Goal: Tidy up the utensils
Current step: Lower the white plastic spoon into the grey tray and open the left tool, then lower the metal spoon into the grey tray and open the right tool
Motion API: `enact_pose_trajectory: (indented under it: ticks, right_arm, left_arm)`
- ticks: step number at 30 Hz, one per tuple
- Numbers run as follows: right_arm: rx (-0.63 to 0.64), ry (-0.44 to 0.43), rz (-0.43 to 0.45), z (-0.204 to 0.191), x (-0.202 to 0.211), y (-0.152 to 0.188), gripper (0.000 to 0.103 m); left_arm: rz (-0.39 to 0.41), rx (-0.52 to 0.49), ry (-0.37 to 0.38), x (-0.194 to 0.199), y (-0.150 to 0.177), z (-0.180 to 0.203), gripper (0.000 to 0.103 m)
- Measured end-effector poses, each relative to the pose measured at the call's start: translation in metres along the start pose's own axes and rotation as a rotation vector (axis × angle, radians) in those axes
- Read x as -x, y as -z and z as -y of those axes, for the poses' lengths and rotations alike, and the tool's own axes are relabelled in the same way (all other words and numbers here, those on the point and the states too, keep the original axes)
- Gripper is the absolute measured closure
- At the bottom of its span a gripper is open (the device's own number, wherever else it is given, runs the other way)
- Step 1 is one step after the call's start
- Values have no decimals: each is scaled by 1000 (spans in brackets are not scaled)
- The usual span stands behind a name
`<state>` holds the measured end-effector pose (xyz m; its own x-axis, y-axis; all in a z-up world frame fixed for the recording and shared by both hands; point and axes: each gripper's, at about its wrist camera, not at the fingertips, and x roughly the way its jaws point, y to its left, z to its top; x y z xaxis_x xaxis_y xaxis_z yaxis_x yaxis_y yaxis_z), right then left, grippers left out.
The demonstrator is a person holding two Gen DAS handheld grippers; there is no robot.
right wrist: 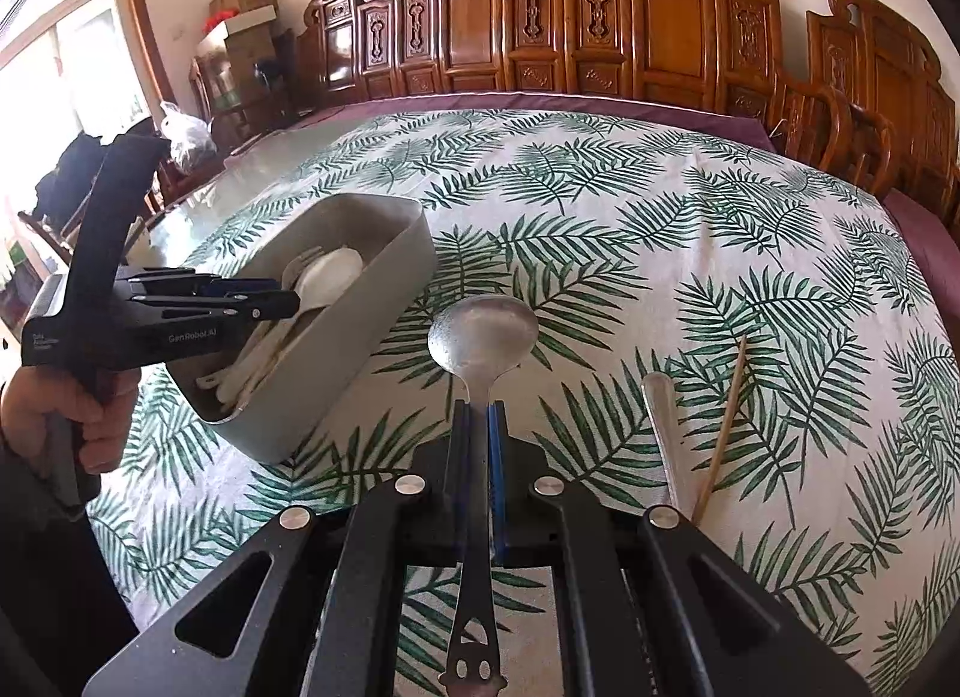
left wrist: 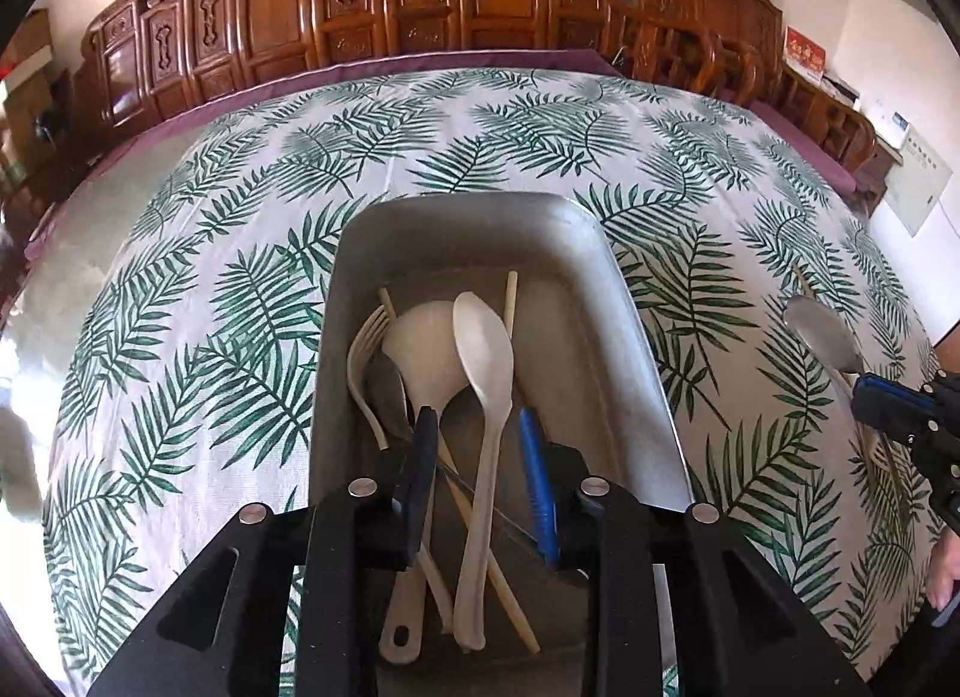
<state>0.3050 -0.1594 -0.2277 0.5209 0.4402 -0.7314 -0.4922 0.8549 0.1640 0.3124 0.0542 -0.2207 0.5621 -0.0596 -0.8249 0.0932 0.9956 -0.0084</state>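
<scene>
A grey rectangular bin [left wrist: 591, 277] holds a white ladle [left wrist: 420, 343], a white spoon [left wrist: 483, 361], a white fork [left wrist: 363, 343] and chopsticks. My left gripper [left wrist: 480, 427] is open just above the bin, its blue pads either side of the white spoon's handle. In the right wrist view the bin [right wrist: 384, 289] sits at left with the left gripper [right wrist: 264, 301] over it. My right gripper [right wrist: 479, 415] is shut on a metal ladle [right wrist: 483, 331], also seen in the left wrist view [left wrist: 822, 337], held over the tablecloth.
A metal utensil handle [right wrist: 660, 415] and a wooden chopstick [right wrist: 729, 415] lie on the leaf-print tablecloth [right wrist: 660, 253] right of my right gripper. Carved wooden chairs [right wrist: 540, 25] line the table's far side.
</scene>
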Motion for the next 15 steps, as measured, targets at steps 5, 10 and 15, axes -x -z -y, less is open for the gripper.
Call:
enact_pose_trajectory:
  ticks: [5, 10, 15]
  right_arm:
    - [11, -12, 12, -13, 5, -1, 96]
    - [27, -21, 20, -27, 9, -1, 96]
    - [45, -29, 36, -40, 14, -6, 96]
  left_arm:
    - [22, 5, -10, 8, -1, -5, 60]
    - [74, 9, -41, 20, -3, -13, 30]
    - [122, 37, -57, 30, -7, -26, 13]
